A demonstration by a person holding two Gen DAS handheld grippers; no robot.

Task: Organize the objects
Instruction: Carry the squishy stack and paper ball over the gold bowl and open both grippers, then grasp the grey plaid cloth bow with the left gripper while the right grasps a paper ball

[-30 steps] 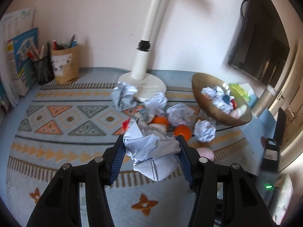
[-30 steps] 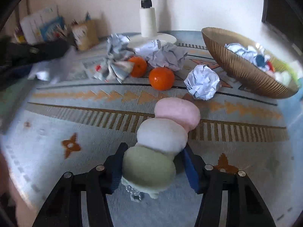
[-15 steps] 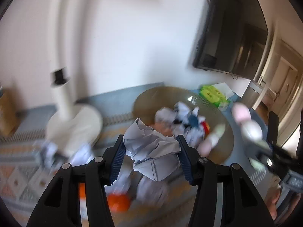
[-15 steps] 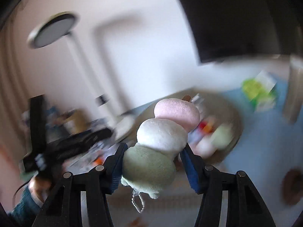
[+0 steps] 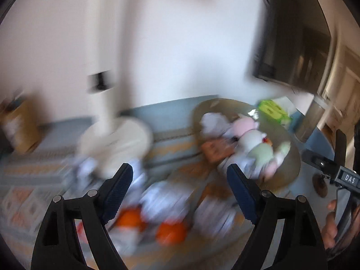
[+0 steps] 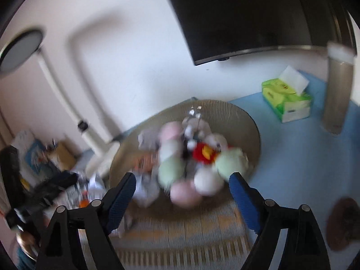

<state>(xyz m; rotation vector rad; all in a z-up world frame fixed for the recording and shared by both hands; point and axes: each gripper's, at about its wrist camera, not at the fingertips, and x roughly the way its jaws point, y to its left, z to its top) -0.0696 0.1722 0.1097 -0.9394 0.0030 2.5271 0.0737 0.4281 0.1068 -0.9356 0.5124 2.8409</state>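
Both my claws are springing open right now, nothing between the blue pads on either one. My left gripper hangs over the patterned mat, with blurry paper balls and two oranges just past it. My right gripper points at the woven basket, where the pink-white-green plush sits among the other stuff. Green tissue box sits far right on the blue table.
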